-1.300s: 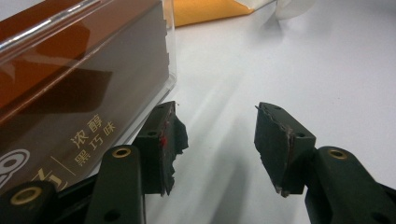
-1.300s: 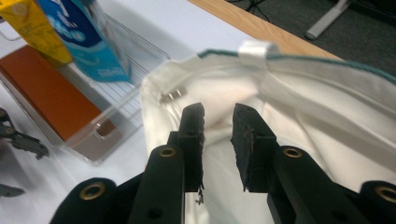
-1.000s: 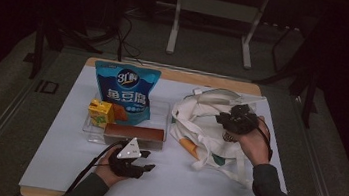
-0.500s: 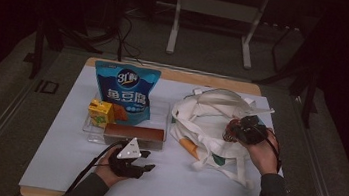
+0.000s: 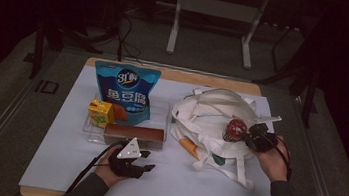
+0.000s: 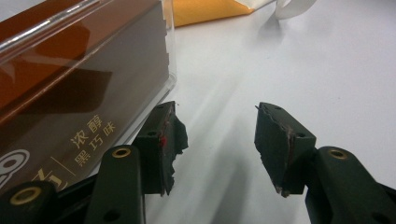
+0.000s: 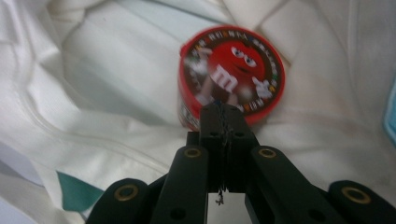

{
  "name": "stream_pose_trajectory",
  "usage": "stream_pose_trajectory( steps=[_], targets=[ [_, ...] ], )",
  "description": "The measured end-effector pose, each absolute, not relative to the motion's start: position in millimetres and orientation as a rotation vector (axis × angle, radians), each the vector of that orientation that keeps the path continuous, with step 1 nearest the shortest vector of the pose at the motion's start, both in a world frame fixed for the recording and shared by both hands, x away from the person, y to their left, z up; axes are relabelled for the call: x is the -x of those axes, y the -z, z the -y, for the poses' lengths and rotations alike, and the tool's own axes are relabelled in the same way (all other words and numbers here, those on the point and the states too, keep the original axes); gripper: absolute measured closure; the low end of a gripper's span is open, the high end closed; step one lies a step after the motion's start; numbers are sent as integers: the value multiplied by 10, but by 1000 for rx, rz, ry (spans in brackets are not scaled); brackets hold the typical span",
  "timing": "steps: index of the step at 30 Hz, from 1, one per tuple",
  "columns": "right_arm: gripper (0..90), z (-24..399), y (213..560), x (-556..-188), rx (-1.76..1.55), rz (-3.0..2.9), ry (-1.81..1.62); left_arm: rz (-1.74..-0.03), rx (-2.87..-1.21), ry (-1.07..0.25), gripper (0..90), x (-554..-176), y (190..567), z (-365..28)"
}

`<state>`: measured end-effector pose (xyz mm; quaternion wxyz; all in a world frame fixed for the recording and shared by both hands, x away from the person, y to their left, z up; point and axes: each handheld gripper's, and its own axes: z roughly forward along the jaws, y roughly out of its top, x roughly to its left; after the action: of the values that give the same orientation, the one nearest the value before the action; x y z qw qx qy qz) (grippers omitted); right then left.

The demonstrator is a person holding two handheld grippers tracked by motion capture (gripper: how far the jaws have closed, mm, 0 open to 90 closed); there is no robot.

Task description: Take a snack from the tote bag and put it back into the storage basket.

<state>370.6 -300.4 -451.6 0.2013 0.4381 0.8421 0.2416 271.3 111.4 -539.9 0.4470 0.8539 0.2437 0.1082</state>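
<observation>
Right hand-held gripper (image 7: 223, 114) is seen with its jaws pressed together and nothing between them, the tips just at the rim of a red M&M's tub (image 7: 232, 74), whose lid carries the red candy figure and a white "m". The jaws have just been closing, with no thing caught. The tub is lodged in the mouth of a white tote bag (image 5: 210, 115) at the right of the counter (image 5: 53, 164).

Left hand-held gripper (image 6: 217, 140) is held with jaws apart over bare counter, beside a brown box (image 6: 70, 93) printed in gold with "浓醇黑巧味", inside a clear tray (image 5: 161, 107).

Behind, a blue pouch (image 5: 125, 92) marked "鱼豆腐" is stood upright, with a yellow carton (image 5: 101, 111) at its foot.

Against the earlier frames, the right hand is noted lower and nearer the bag's edge; the left is unchanged.
</observation>
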Motion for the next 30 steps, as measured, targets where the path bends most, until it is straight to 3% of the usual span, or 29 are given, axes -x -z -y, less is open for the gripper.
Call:
stream_pose_trajectory(
  steps=[20,22,24,30],
  targets=[
    [876,2919,4633,-3735,-1196,-2398,-601,-602,-2116,-267,486,-2715,5399,-1113],
    [825,2910,4603,-3725,-1177,-2404,-601,-602,-2116,-267,486,-2714,5399,-1113],
    [704,2917,4515,-3716,-1170,-2413,-670,-602,-2117,-266,486,-2715,5399,-1113],
    [555,2923,4399,-3788,-1212,-2362,-668,-602,-2117,-269,486,-2713,5400,-1111]
  ],
)
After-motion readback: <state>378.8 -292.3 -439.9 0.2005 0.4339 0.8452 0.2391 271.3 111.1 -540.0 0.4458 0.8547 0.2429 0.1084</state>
